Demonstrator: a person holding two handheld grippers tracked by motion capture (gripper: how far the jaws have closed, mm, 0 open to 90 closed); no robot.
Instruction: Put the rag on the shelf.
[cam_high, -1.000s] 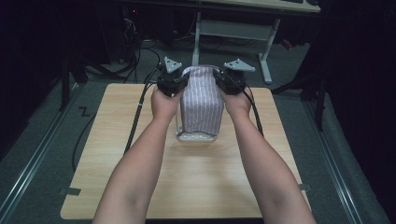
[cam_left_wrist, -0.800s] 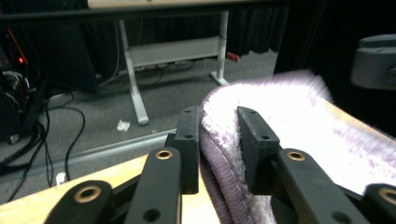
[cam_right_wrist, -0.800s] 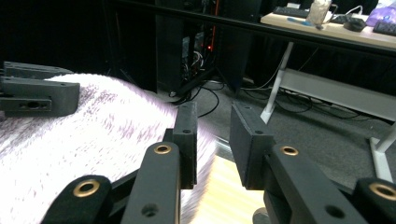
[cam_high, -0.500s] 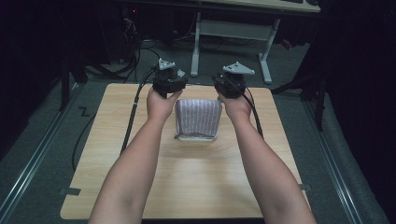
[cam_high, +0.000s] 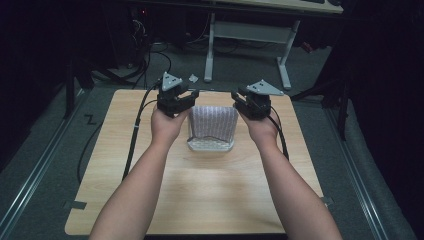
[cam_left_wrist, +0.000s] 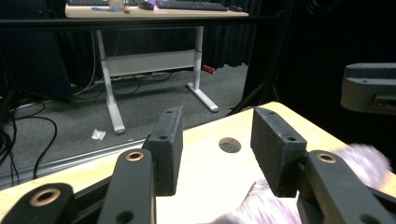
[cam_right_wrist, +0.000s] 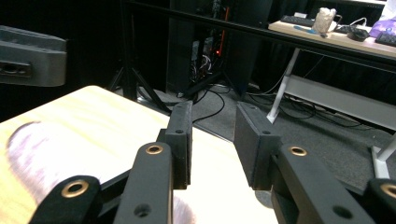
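High view: folded pale patterned cloth (cam_high: 212, 128) flat on table (cam_high: 200, 200).

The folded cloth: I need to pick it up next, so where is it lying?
In the high view the folded cloth lies on the wooden table, toward its far edge, between the left gripper and right gripper, both open.

A pale wooden surface (cam_high: 200, 200) with rounded corners stands on grey carpet. A folded cloth (cam_high: 212, 127) with fine stripes lies on it toward the far edge, about midway across. In the left gripper view a round hole (cam_left_wrist: 229, 145) shows in the board near its far edge.
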